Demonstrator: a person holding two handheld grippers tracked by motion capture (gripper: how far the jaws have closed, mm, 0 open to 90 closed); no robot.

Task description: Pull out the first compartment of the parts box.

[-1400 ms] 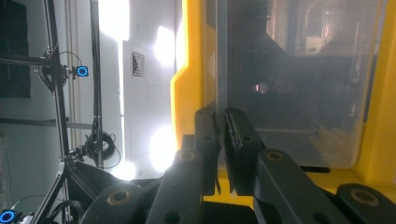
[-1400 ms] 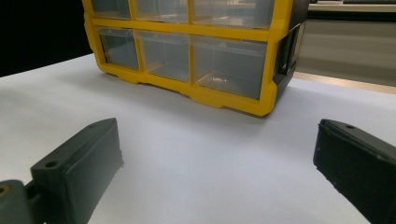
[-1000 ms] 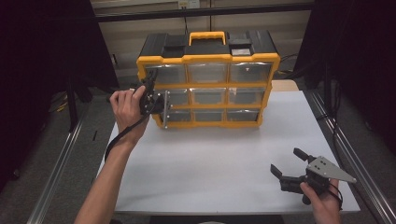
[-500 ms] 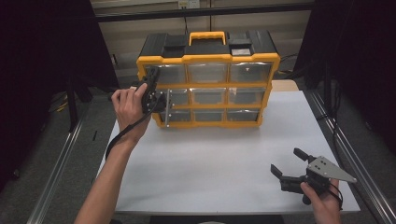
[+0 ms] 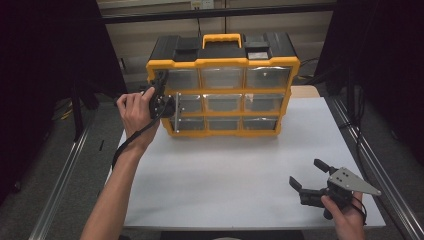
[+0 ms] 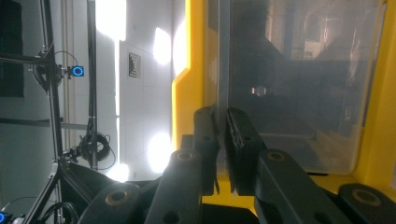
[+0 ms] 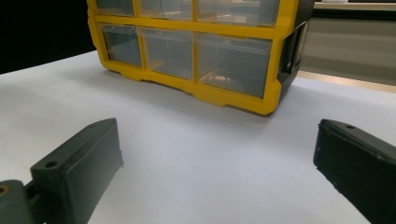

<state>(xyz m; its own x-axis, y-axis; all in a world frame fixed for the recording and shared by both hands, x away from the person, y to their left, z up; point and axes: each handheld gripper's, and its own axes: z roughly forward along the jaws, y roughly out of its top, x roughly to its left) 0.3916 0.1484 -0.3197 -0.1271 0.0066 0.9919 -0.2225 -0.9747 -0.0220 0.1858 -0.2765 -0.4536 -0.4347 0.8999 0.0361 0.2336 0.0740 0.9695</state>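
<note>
A white worktop [image 5: 225, 175] sits framed by metal rails [image 5: 60, 195] over a grey floor [image 5: 30, 210], with a pale panelled wall [image 5: 135, 35] behind and a blue-lit camera [image 6: 77, 71] on a stand.

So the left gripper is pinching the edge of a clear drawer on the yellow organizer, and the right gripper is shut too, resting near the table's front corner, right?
Not quite. The right gripper is open, its jaws spread wide apart in the right gripper view. The rest holds: the left gripper pinches the clear drawer edge on the yellow organizer.
</note>
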